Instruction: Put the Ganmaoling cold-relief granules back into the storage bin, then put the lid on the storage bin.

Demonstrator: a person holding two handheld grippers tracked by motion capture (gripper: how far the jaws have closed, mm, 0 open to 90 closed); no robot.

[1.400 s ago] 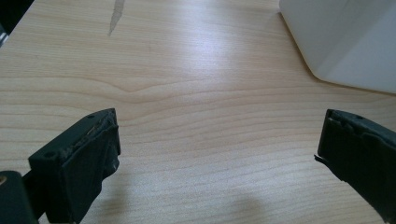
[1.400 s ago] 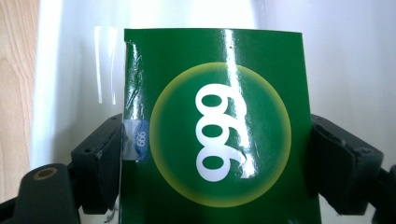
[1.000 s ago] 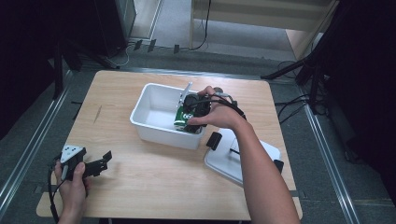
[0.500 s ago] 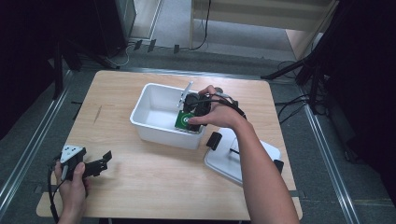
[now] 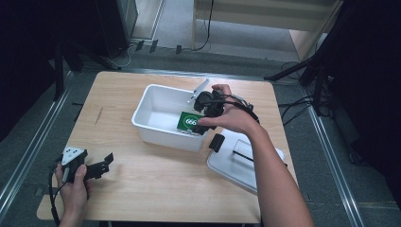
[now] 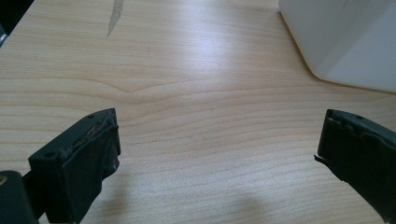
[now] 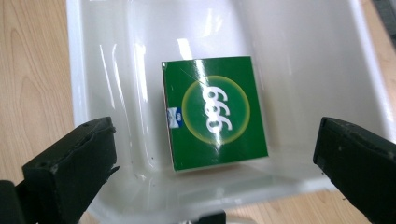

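Observation:
A green box with "666" on it (image 5: 190,121) (image 7: 215,114) lies flat on the floor of a white bin (image 5: 158,134) (image 7: 303,56), at its right end. My right gripper (image 5: 201,116) (image 7: 215,140) hangs just above the box. Its jaws have just been opening and now stand wide to either side of the box, not touching it. At the table's front left my left gripper (image 5: 105,164) (image 6: 219,135) is open over bare wood, nothing between its fingers. The bin's corner (image 6: 345,42) shows ahead of it to the right.
A white lid (image 5: 246,163) with a black handle lies on the table right of the bin, partly under the person's right forearm. The wooden table (image 5: 142,189) has bare room in front of the bin. Dark stands and cables ring the table.
The green box has left the right gripper's jaws and now lies flat in the bin. The right gripper has opened and lifted slightly. The left gripper has stayed put.

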